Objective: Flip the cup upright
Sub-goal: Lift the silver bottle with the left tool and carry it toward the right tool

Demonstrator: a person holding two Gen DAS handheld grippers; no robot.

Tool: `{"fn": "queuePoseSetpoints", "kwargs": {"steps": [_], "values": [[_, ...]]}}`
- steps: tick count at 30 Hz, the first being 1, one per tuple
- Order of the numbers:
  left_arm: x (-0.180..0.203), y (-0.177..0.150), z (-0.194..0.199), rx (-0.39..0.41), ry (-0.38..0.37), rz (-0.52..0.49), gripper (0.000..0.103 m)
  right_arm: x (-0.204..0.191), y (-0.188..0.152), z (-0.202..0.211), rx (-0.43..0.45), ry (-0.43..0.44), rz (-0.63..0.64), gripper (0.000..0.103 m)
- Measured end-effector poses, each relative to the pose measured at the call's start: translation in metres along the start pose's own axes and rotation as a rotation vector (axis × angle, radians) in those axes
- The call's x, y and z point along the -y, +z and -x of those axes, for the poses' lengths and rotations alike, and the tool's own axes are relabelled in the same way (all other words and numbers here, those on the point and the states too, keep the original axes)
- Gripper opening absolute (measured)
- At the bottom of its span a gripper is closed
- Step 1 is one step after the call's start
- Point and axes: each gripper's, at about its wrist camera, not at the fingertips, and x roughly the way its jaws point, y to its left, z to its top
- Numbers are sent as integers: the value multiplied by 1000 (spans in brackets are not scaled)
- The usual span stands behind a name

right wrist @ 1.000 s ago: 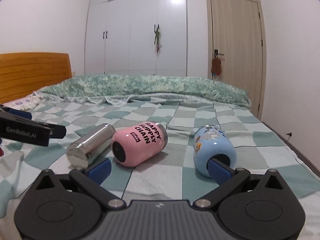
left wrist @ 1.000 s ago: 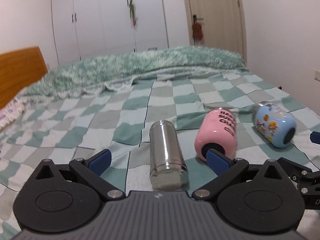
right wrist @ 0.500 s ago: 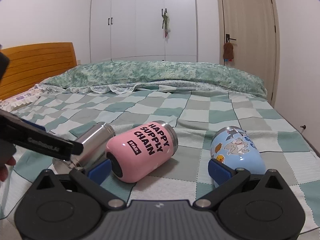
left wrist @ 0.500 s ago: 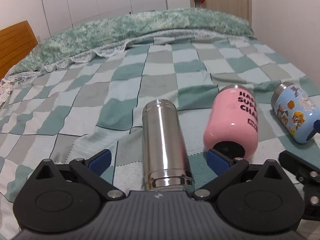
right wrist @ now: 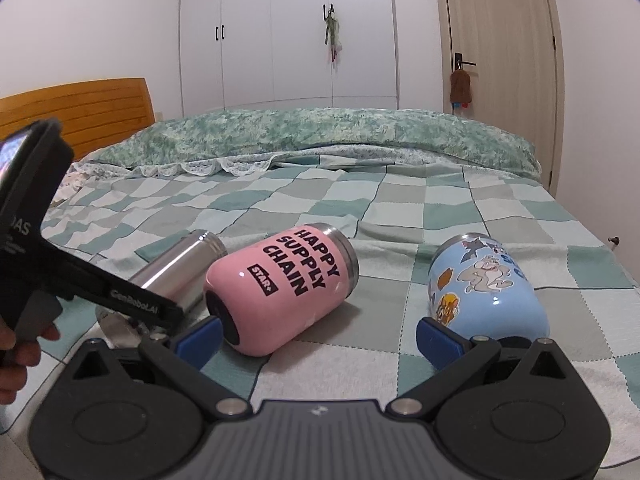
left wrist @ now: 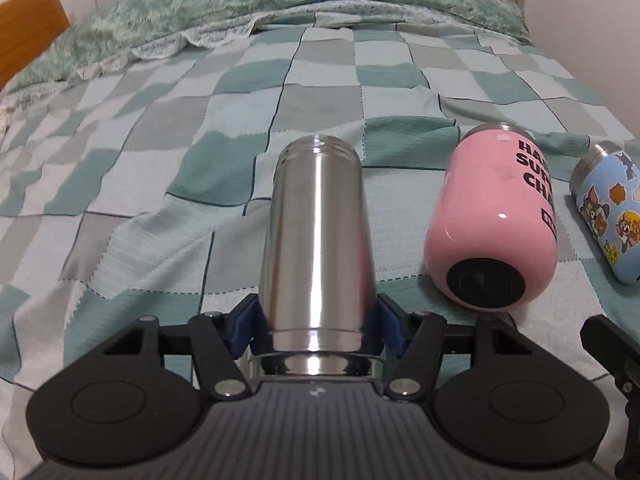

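A steel cup (left wrist: 318,240) lies on its side on the checked bedspread, base toward me. My left gripper (left wrist: 318,326) is shut on it near the base, blue pads on both sides. In the right wrist view the steel cup (right wrist: 180,270) lies left of a pink cup (right wrist: 280,286), with the left gripper's arm across it. The pink cup (left wrist: 494,220) and a blue cartoon cup (right wrist: 486,288) also lie on their sides. My right gripper (right wrist: 320,338) is open and empty, low over the bed between the pink and blue cups.
The blue cup (left wrist: 610,208) shows at the right edge of the left wrist view. A rumpled green duvet (right wrist: 320,136) lies across the far bed. A wooden headboard (right wrist: 80,108) stands left, wardrobe and door behind.
My left gripper moved forward and closed its pads on the steel cup's base end. My right gripper moved slightly closer to the pink and blue cups and stayed open.
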Motion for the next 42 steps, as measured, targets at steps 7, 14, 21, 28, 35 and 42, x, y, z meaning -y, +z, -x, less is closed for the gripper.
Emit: {"fn": "queuePoseSetpoints", "kwargs": {"steps": [7,14,21,28,35,42], "values": [[5,-11,16,15,4,-41,62,-4,0,2,5,18,21,103],[8,-25,46,57,18,-74,62,-14,-1,25,45,23,47,103],[12,-51,93,94,14,-103,62,-21,-10,63,73,38,37,103],[20,-86,136,108,-11,-109,62,-28,-31,114,61,38,51,103],[30,-133,160,105,-46,-92,62,-28,-59,160,24,8,60,103],[41,-174,165,71,-89,-50,62,-27,-85,195,-15,-17,74,103]]}}
